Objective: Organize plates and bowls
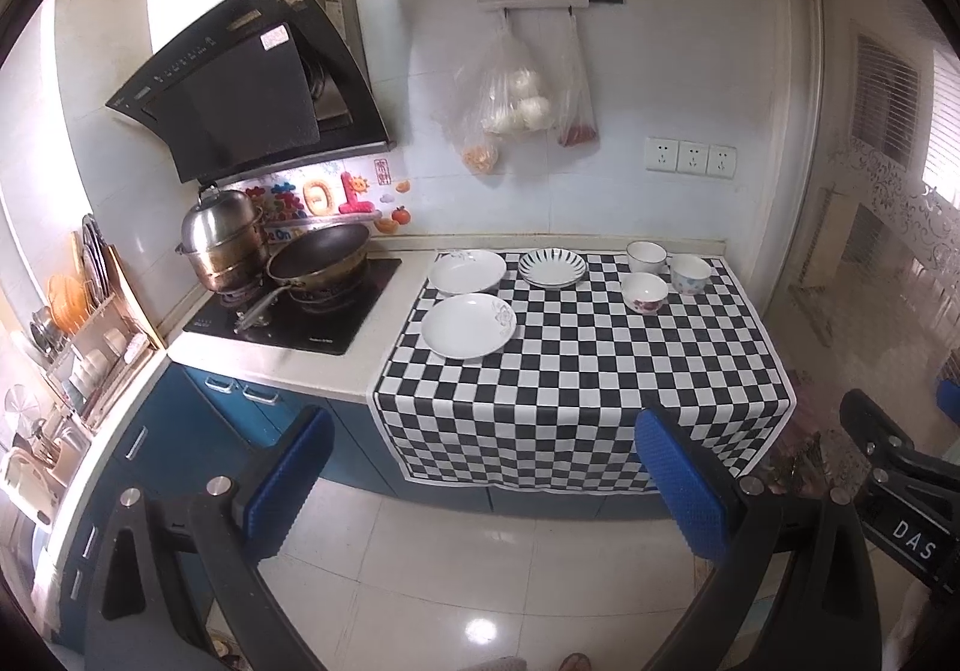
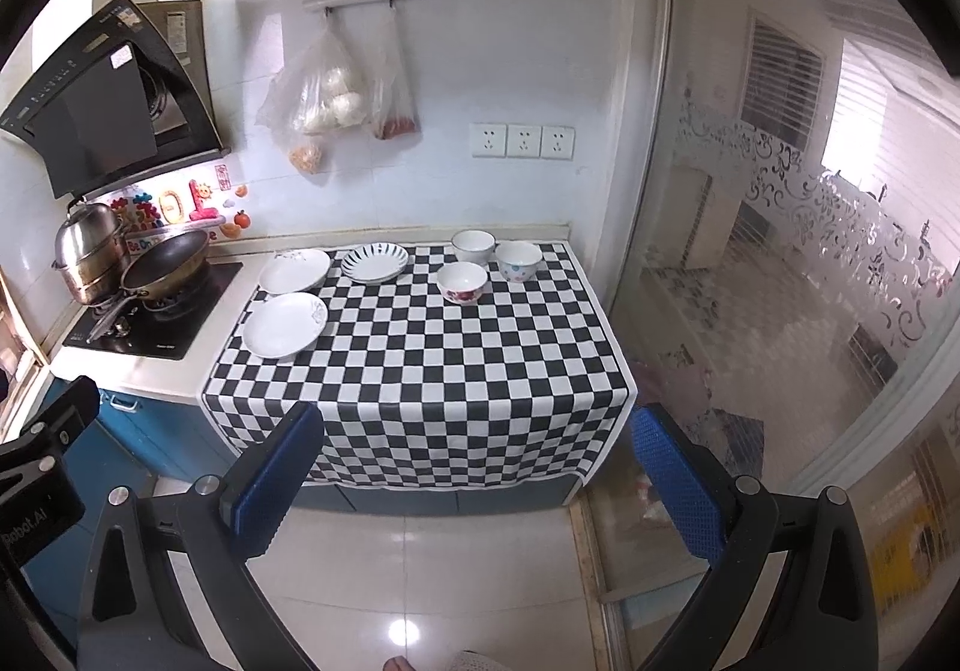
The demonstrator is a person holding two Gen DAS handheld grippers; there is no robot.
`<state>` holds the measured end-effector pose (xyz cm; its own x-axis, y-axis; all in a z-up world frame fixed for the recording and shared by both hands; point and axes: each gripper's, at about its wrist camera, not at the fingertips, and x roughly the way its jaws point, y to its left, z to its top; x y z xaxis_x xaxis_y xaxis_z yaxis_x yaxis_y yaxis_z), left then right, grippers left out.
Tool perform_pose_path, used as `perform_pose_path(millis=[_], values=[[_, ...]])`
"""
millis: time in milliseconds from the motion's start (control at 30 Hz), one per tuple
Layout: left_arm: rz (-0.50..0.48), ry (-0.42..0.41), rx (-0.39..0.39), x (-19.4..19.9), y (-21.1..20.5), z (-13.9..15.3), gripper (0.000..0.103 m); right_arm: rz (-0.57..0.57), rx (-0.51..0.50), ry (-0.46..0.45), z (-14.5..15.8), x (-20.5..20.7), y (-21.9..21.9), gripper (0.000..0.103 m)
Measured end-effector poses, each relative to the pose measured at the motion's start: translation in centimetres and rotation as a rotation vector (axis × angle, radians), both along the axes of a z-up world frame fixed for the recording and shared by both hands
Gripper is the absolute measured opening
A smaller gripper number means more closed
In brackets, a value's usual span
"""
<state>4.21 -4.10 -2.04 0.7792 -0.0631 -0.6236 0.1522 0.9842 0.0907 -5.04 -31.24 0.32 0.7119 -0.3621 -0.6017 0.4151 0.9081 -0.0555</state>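
On the checkered cloth (image 1: 570, 371) lie two white plates, one near (image 1: 468, 325) and one far (image 1: 467, 271), and a striped plate (image 1: 552, 267). Three bowls stand at the far right: a white one (image 1: 646, 255), a dotted one (image 1: 690, 273) and a flowered one (image 1: 644, 292). The same plates (image 2: 285, 332) and bowls (image 2: 461, 281) show in the right wrist view. My left gripper (image 1: 486, 467) and my right gripper (image 2: 474, 467) are both open and empty, held above the floor in front of the counter.
A stove (image 1: 300, 311) with a wok (image 1: 318, 257) and a steamer pot (image 1: 225, 239) stands left of the cloth. A dish rack (image 1: 90, 335) is at far left. Bags (image 1: 516, 95) hang on the wall. A glass door (image 2: 780, 251) is at right.
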Motion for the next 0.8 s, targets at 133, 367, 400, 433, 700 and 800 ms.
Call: perform_pose_path(millis=[133,367,400,433,700,800], values=[[0.017,0.013,0.016,1.0,-1.5,-1.1,0.103,-0.015,0.026,0.017,-1.4,1.3,-2.7,0.103],[0.070,0.029,0.027,3.6,-3.6,-2.7,0.103,0.000,0.038,0.038,-3.4,4.5,-7.0,0.103],[0.077,0.026,0.025,4.2,-3.8,-3.0,0.103,0.003,0.033,0.042,-3.8,5.2,-7.3,0.103],[0.087,0.021,0.026,4.6,-3.9,-3.1,0.103,0.008,0.034,0.047,-4.1,6.0,-7.6,0.103],[0.147,-0.035,0.045,10.2,-3.8,-4.1,0.103,0.042,0.010,0.063,-6.2,13.2,-7.5,0.103],[0.156,-0.039,0.050,12.8,-3.3,-4.6,0.103,0.037,-0.009,0.056,-6.4,16.2,-6.9,0.103]])
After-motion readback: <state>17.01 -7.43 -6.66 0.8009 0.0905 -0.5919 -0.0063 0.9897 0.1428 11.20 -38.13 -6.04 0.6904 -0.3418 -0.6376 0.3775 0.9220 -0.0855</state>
